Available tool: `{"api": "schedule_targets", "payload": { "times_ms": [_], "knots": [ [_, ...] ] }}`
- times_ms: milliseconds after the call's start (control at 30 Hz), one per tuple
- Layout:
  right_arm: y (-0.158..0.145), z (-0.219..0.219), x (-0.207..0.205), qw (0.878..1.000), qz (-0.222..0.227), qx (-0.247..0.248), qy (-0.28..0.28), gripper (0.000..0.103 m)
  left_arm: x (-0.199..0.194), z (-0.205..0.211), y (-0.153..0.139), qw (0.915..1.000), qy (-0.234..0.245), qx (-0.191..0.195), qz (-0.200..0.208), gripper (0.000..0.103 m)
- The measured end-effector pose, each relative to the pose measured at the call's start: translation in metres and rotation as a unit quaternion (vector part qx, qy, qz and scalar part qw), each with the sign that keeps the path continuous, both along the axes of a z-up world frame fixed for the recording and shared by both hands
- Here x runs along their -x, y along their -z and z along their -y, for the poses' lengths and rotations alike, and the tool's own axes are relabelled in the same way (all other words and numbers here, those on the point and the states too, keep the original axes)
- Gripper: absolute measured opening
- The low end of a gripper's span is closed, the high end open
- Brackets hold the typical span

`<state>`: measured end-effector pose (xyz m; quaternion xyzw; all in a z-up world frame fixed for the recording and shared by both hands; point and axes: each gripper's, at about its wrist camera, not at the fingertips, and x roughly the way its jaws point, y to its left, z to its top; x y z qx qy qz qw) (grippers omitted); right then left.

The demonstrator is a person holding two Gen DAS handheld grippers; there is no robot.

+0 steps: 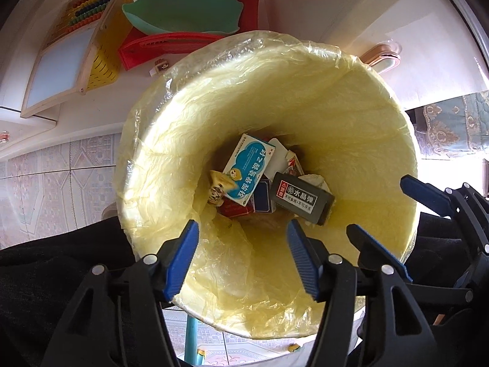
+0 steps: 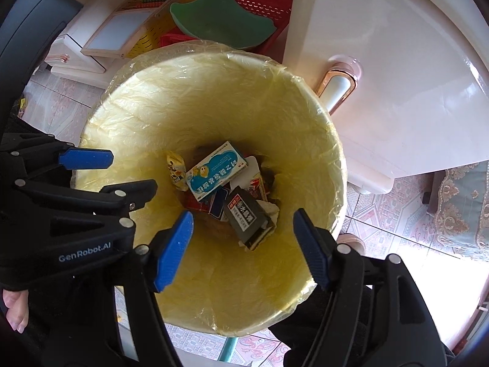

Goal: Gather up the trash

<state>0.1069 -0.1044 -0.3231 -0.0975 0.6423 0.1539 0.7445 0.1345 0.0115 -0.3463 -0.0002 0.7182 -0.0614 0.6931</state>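
While both tongs hover spread wide and empty, left gripper [image 1: 241,257] and right gripper [image 2: 243,249] sit over the lined bin [image 1: 382,140]. Trash: blue-white box [image 1: 249,171] at 12 o'clock of centre, black box [image 1: 301,197] at 3. Risk: fingers [image 1: 183,260] snagging loose liner, dragging it inward.

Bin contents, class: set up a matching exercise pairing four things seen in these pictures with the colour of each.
Things:
1. bin liner
2. medicine box
3. box with the warning label
4. pads of the left hand-held gripper

Colours:
A. white and light blue
B. deep blue
C. translucent yellow
D. dark grey

Pairs: 1-C, 2-A, 3-D, 4-B
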Motion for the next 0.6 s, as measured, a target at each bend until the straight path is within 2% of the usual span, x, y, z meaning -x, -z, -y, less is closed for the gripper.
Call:
{"api": "schedule_targets", "payload": {
  "times_ms": [233,600],
  "knots": [
    [-0.002,0.0,0.001,1.0,-0.001,0.002,0.003,0.067,0.002,-0.002,-0.001,1.0,-0.002,-0.001,0.0,0.063],
    [-0.018,0.012,0.007,0.999,0.011,0.006,0.04,0.072,0.009,-0.007,-0.014,0.9994,-0.016,-0.003,0.032,0.071]
  ]
}}
